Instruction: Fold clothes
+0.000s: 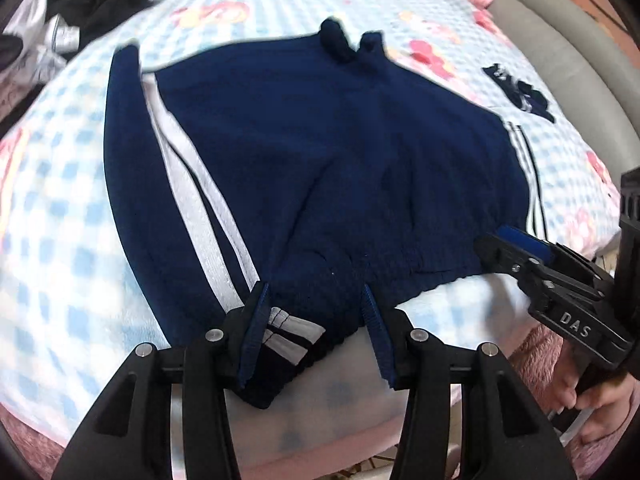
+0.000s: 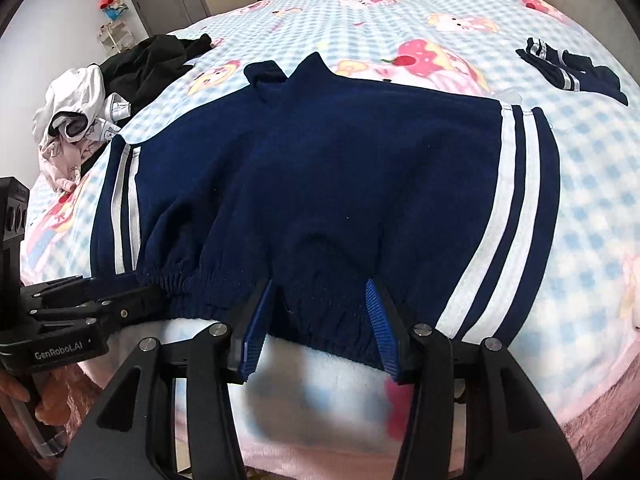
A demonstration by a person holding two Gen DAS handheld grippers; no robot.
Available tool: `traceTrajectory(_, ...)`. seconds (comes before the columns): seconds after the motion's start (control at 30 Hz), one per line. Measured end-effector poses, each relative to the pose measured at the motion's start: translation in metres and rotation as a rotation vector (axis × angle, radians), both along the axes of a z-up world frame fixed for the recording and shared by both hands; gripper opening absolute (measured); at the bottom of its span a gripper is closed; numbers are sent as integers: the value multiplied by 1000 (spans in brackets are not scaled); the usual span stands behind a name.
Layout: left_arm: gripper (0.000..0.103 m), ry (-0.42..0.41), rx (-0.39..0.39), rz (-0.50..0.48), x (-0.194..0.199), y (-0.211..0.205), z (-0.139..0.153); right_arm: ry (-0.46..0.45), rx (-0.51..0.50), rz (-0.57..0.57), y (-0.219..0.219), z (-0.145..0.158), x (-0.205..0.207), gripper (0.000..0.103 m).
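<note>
I have the navy trousers [image 1: 320, 168] spread flat across the checked blanket [image 1: 60, 240], waistband toward me, legs folded back toward twelve o'clock. White stripes [image 2: 496, 216] run down both side seams.

From the left wrist camera, my left gripper [image 1: 316, 320] sits over the near corner of the waistband at about six o'clock. Its blue-padded fingers [image 1: 256, 328] stand well apart — the striped hem lies between them, but I see no pad pressing the cloth, so I read it as not gripping. At four o'clock in that same view the right gripper [image 1: 490, 246] comes in from the side, its tip at the waistband's far end; a hand [image 1: 592, 404] holds its handle.

From the right wrist camera, my right gripper [image 2: 320, 320] straddles the elastic waistband at six o'clock, jaws parted, fabric between them and no clamp that I can see. The left gripper [image 2: 152, 294] reaches in from nine o'clock, its tip at the gathered edge.

Elsewhere on the blanket — a small dark striped garment [image 2: 568, 68] at two o'clock, and a heap of black and white clothes [image 2: 104, 88] at ten o'clock.
</note>
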State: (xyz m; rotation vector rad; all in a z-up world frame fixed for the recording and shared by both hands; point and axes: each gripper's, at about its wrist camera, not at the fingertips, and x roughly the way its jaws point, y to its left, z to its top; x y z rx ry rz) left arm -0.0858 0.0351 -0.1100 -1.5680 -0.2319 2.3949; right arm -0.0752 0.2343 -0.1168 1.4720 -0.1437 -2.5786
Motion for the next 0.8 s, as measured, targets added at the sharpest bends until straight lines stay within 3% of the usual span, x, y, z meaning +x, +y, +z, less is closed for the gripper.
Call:
traceTrajectory(0.13, 49, 63, 59, 9, -12, -19, 25, 8, 14, 31, -3, 16, -2, 49)
traceTrajectory(0.2, 50, 86, 51, 48, -30, -35, 35, 24, 3, 40, 0, 28, -6, 49)
traceTrajectory(0.33, 50, 84, 8, 174, -80, -75, 33, 91, -6, 48, 9, 62, -28, 52)
traceTrajectory(0.43, 50, 83, 37, 246, -98, -113, 27, 111, 14, 54, 11, 73, -59, 54)
traceTrajectory(0.6, 50, 101, 143, 264, -98, -144, 15, 77, 10, 91, -10, 65, -119, 54)
traceTrajectory(0.8, 50, 84, 136, 229, -122, -128, -11, 6, -18, 94, -38, 36, -191, 54)
